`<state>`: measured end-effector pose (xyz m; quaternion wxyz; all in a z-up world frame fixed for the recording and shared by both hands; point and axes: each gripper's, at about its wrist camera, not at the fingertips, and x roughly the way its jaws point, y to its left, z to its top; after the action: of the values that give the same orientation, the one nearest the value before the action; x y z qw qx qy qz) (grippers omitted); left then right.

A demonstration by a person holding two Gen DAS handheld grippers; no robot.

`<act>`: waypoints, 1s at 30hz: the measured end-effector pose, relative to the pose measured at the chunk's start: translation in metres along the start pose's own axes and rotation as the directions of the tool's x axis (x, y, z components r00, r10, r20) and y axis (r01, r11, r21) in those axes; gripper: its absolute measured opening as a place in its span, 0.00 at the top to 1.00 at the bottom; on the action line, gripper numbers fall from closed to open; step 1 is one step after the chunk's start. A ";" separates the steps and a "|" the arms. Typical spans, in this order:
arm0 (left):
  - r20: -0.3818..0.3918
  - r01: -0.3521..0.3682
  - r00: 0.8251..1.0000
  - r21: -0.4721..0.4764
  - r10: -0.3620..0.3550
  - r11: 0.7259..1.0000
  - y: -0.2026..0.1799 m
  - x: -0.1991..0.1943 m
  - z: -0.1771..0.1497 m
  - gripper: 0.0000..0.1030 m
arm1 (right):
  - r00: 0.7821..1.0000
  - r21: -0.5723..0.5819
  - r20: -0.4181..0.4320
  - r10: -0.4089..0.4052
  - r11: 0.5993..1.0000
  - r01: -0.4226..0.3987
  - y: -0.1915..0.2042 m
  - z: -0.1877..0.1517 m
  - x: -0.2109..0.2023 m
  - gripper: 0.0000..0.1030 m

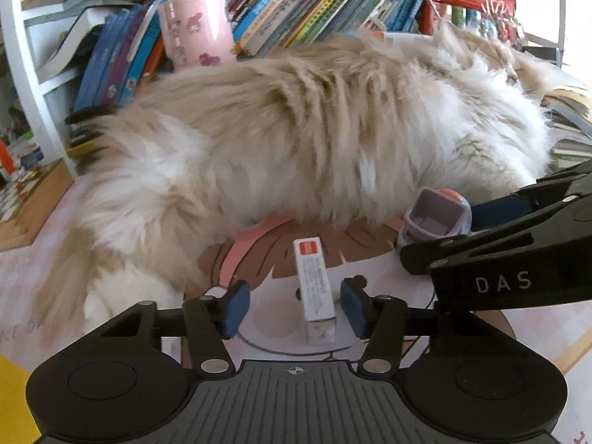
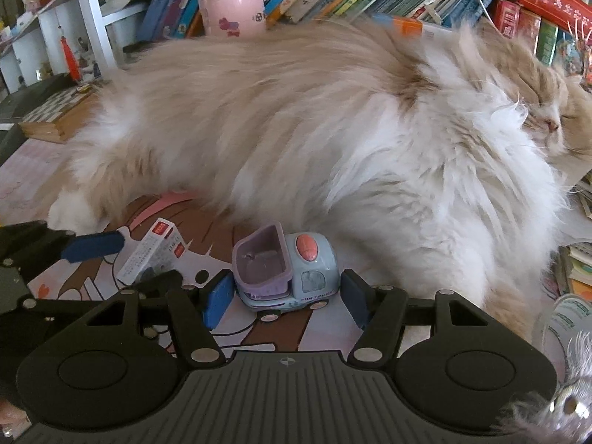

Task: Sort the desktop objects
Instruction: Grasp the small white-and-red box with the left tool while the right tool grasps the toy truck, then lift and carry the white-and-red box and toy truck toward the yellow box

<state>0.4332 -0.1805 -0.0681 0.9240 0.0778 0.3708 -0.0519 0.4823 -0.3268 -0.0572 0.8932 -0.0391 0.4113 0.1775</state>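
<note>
L tool (image 1: 294,309) wide open round white box (image 1: 314,285) – R tool (image 2: 285,298) likewise round toy truck (image 2: 286,270).

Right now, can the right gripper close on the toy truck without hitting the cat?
Probably yes: right gripper is open with its pads flanking the toy truck; the cat lies just behind, not between them.

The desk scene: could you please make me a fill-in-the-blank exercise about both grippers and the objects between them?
1. The left gripper is open around a small white ____.
2. The right gripper is open around a toy ____.
3. Behind both objects lies a fluffy ____.
4. The pink cup stands in front of the ____.

Missing words: box; truck; cat; books
</note>
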 end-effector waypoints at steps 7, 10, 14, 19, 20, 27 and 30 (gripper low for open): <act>-0.003 0.086 0.996 -0.025 -0.086 0.996 0.001 0.001 0.000 0.87 | 1.000 0.014 0.012 -0.001 1.000 0.000 -0.001 -0.001 -0.006 0.42; -0.010 0.084 0.996 -0.025 -0.084 0.996 0.004 -0.003 -0.002 0.87 | 1.000 0.021 0.012 -0.002 1.000 0.001 -0.002 -0.002 -0.009 0.42; 0.010 0.067 0.998 -0.061 -0.067 0.996 0.014 -0.016 -0.005 0.87 | 1.000 0.024 0.020 -0.003 1.000 0.003 -0.003 -0.005 -0.017 0.42; 0.032 0.077 0.997 -0.100 -0.074 0.992 0.023 -0.036 -0.009 0.87 | 0.999 0.033 0.032 0.001 0.999 -0.002 -0.003 -0.010 -0.028 0.42; 0.034 0.080 0.996 -0.111 -0.077 0.991 0.024 -0.040 -0.010 0.87 | 0.999 0.036 0.035 0.004 0.999 -0.005 -0.002 -0.011 -0.030 0.42; 0.049 0.096 0.995 -0.157 -0.089 0.983 0.030 -0.074 -0.025 0.87 | 0.999 0.019 0.047 0.019 1.000 -0.020 0.009 -0.023 -0.048 0.43; 0.063 0.106 0.993 -0.181 -0.096 0.978 0.034 -0.091 -0.034 0.87 | 0.998 0.017 0.055 0.026 0.999 -0.027 0.014 -0.030 -0.059 0.43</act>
<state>0.3498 -0.1375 -0.0253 0.9331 -0.0284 0.3523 -0.0665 0.4208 -0.3367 -0.0316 0.9020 -0.0206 0.3887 0.1866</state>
